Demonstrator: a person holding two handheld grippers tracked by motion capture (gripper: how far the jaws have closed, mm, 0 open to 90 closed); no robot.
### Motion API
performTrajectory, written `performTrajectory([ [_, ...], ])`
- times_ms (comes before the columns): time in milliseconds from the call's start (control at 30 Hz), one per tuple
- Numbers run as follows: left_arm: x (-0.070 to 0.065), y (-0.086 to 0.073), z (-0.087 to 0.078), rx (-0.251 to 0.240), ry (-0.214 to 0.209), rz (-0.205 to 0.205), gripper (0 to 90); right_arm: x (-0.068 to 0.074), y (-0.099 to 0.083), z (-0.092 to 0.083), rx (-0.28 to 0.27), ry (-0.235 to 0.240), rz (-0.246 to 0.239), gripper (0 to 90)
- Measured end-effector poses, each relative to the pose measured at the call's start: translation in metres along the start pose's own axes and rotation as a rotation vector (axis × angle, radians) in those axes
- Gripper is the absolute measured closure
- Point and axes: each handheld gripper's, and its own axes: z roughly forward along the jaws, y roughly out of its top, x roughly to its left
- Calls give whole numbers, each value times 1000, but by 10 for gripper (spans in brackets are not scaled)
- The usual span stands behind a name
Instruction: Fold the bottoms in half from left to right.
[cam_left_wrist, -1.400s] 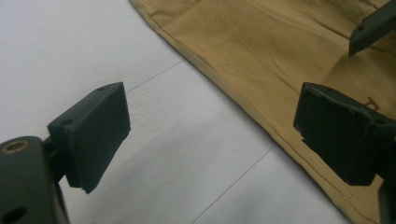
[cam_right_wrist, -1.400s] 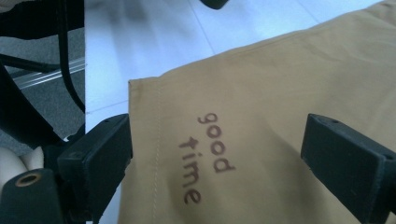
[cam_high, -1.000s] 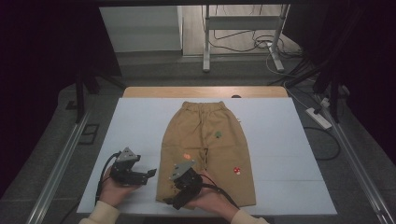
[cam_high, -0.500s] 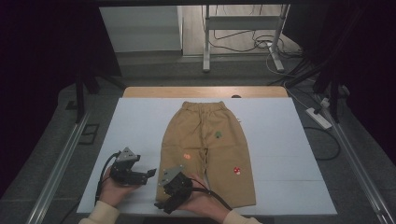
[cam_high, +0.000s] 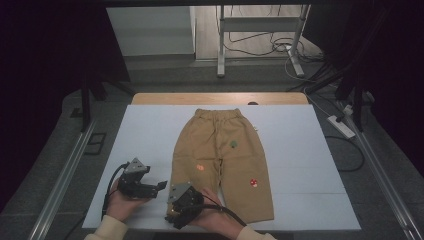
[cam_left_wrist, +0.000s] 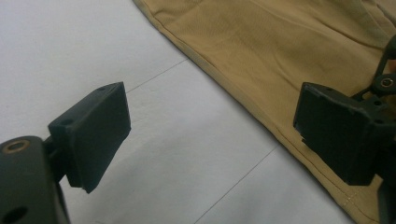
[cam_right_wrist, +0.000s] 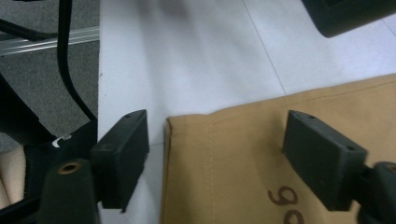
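Note:
Tan trousers (cam_high: 220, 160) lie flat on the white board (cam_high: 300, 150), waistband at the far end. My right gripper (cam_high: 174, 214) sits at the near left corner of the left leg's hem. In the right gripper view the hem corner (cam_right_wrist: 169, 122) lies between the jaws of this gripper (cam_right_wrist: 215, 149); they have just been closing, and the pads stand off the cloth. My left gripper (cam_high: 161, 186) rests left of that leg, open, with bare board between its jaws (cam_left_wrist: 210, 126) and the trousers' side seam (cam_left_wrist: 243, 100) running past.
The board's left edge (cam_right_wrist: 99, 74) and a black cable (cam_right_wrist: 70, 70) lie close beside the right gripper. Small embroidered patches (cam_high: 254, 183) dot the trousers. A power strip (cam_high: 341, 126) and cables lie on the floor at the right.
My right gripper has slid left and toward the near edge, onto the left leg's hem corner. The left gripper has stayed put.

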Motion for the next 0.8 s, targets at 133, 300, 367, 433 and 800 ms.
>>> performTrajectory([
  [133, 0, 0, 0, 0, 0, 0, 109, -1, 0, -3, 4, -15, 11, 361],
  [300, 0, 0, 0, 2, 0, 2, 109, -8, -1, -8, 8, -32, 24, 575],
  [367, 0, 0, 0, 3, 1, 3, 110, -11, -2, -11, 12, -48, 32, 715],
  [433, 0, 0, 0, 3, 2, 4, 109, -13, -3, -13, 18, -53, 37, 788],
  [800, 1, 2, -2, -15, 6, -3, 111, -16, -7, -22, -43, 10, 63, 846],
])
